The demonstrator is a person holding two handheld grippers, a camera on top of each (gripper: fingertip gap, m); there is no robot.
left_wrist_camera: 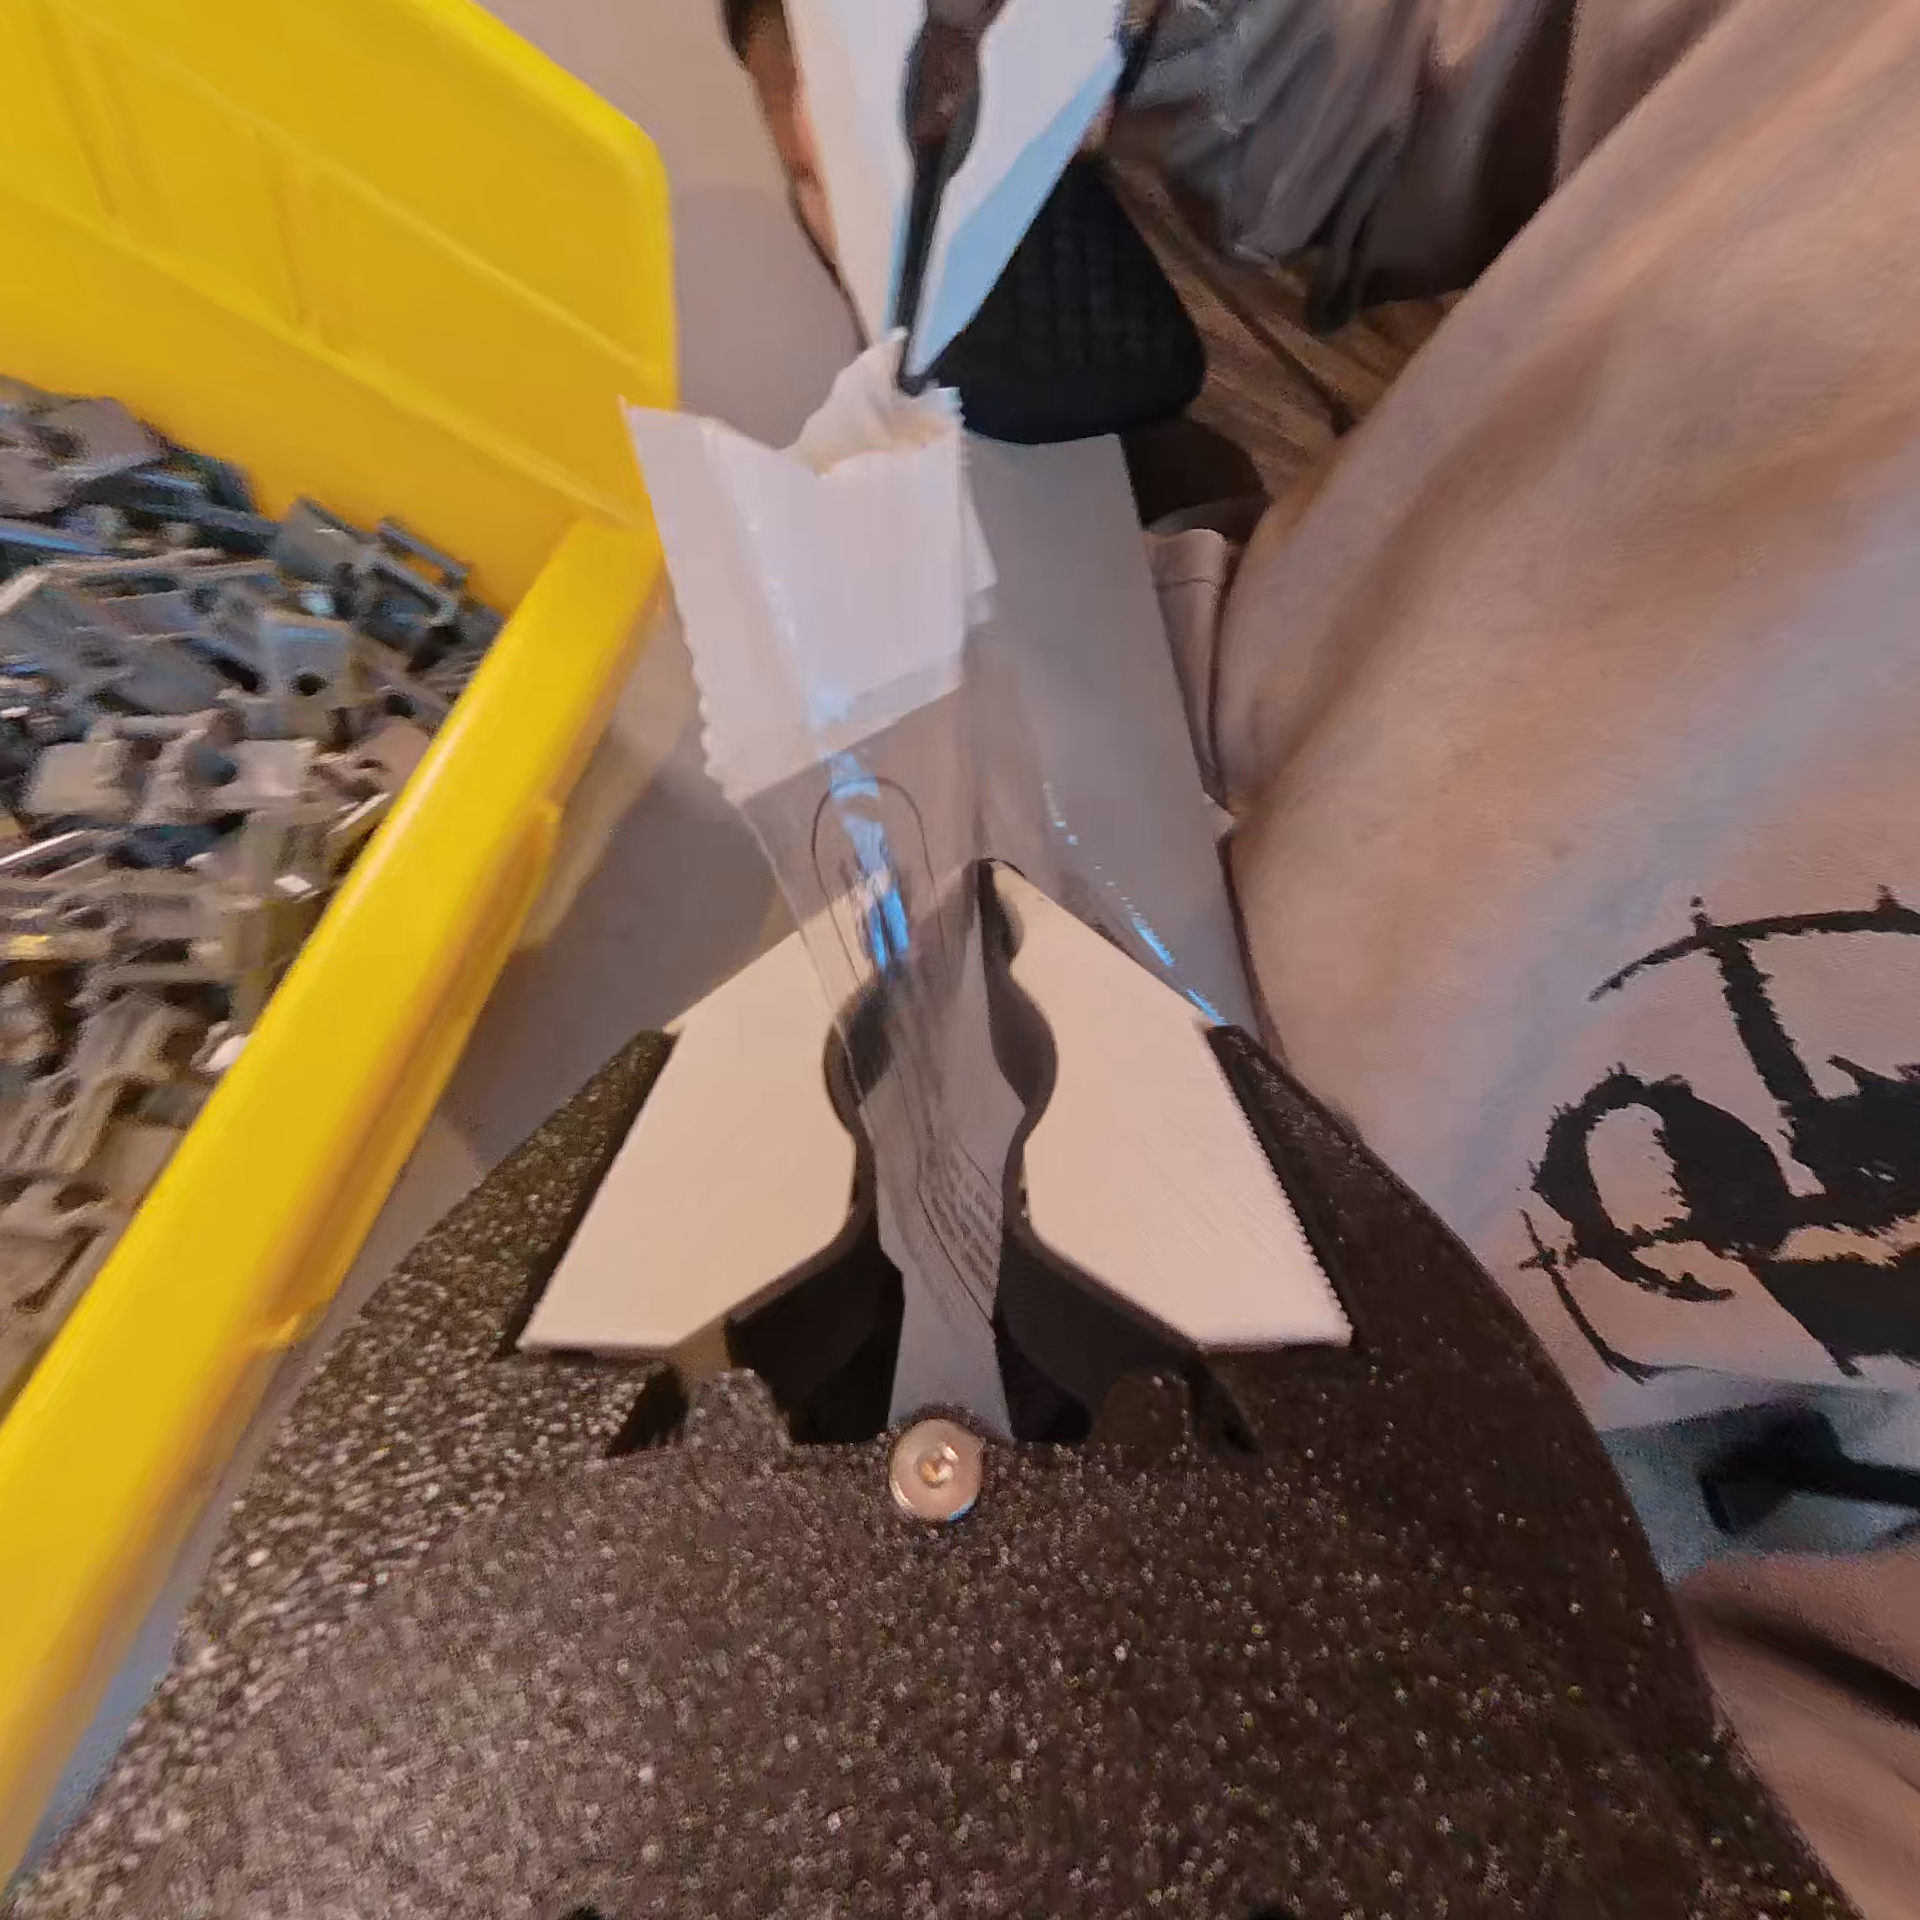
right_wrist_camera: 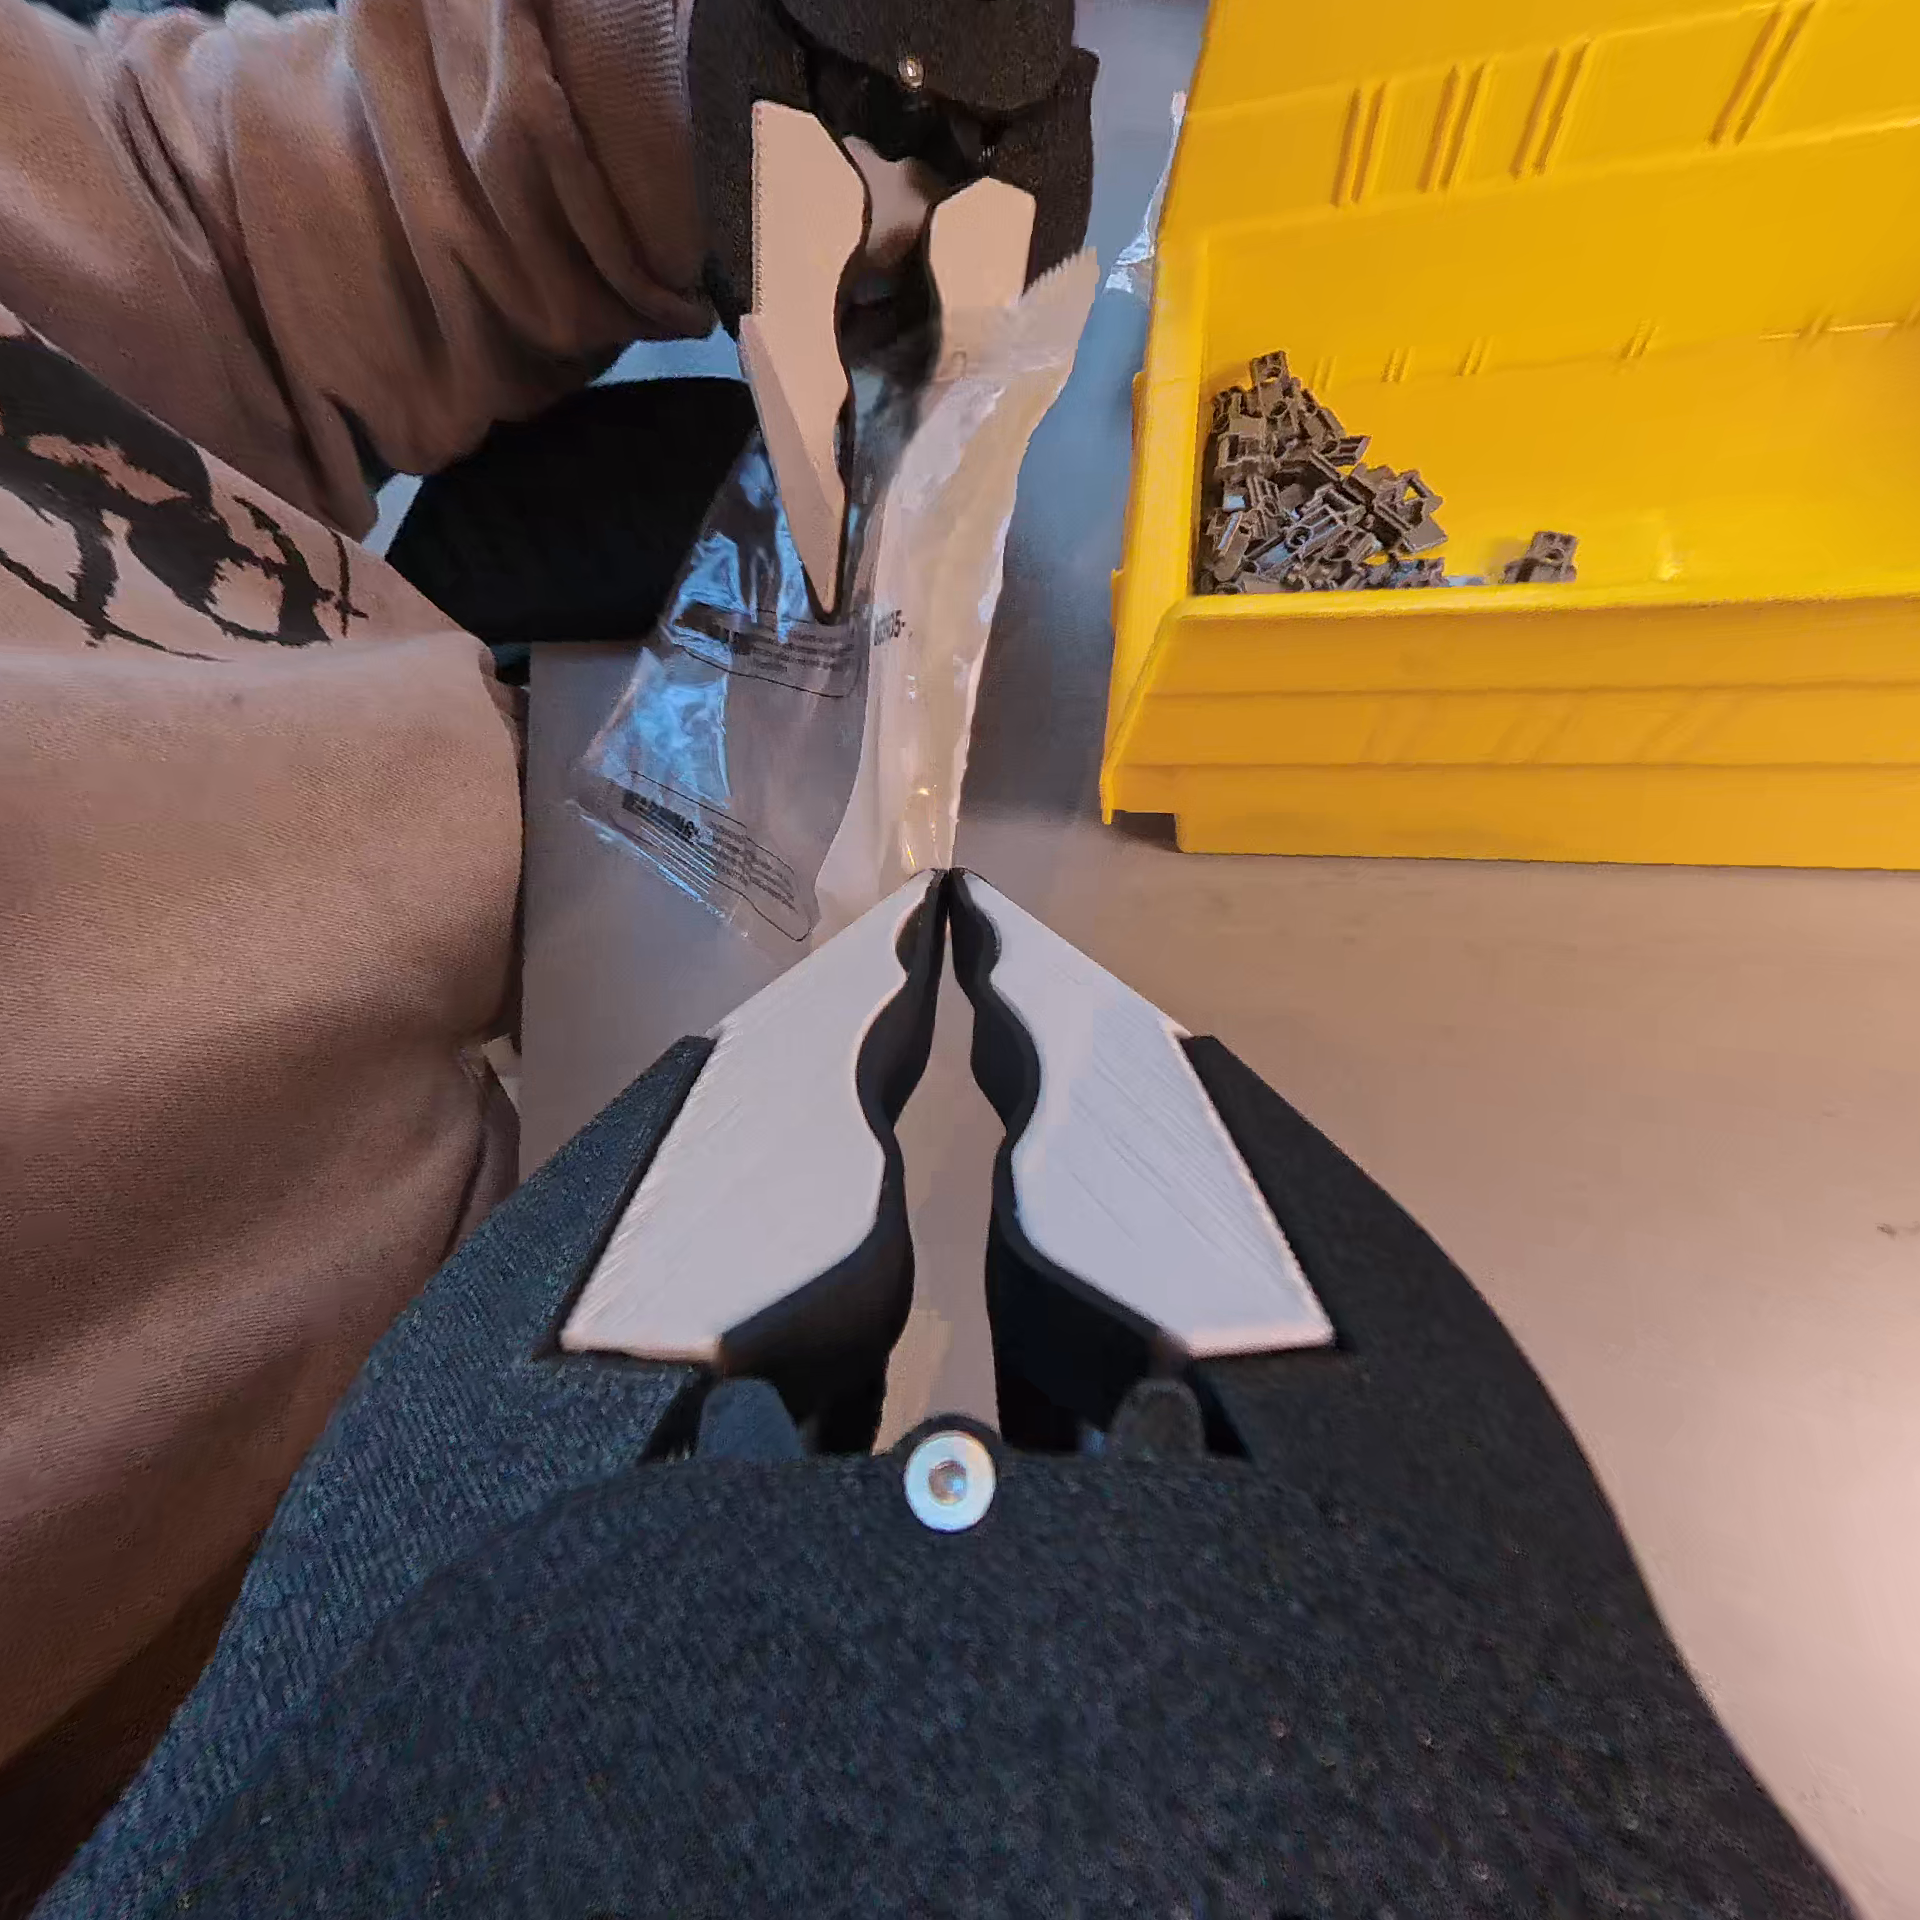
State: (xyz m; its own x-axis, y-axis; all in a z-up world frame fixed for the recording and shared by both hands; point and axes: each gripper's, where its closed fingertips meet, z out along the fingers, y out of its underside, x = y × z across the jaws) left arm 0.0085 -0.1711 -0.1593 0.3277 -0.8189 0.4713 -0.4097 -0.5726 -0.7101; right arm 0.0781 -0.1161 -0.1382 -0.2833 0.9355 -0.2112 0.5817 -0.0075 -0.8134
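A clear plastic bag (left_wrist_camera: 831,582) with a white end and printed panels hangs stretched between my two grippers. My right gripper (right_wrist_camera: 948,875) is shut on one corner of the bag (right_wrist_camera: 748,707). The left wrist view shows it farther off (left_wrist_camera: 914,364), pinching the crumpled white end. My left gripper (left_wrist_camera: 935,883) is slightly open. The bag's clear film runs between its fingers and over one of them, and the pads do not press on it. In the right wrist view the left gripper's fingers (right_wrist_camera: 800,416) stand apart with the bag between them.
A yellow bin (left_wrist_camera: 312,312) holding several small grey plastic parts (left_wrist_camera: 208,675) stands to the left, and also shows in the right wrist view (right_wrist_camera: 1507,707). A person's tan sweatshirt (left_wrist_camera: 1558,623) is close on the other side. A grey tabletop (right_wrist_camera: 1455,1091) lies below. Left tips to right tips: about 10 cm.
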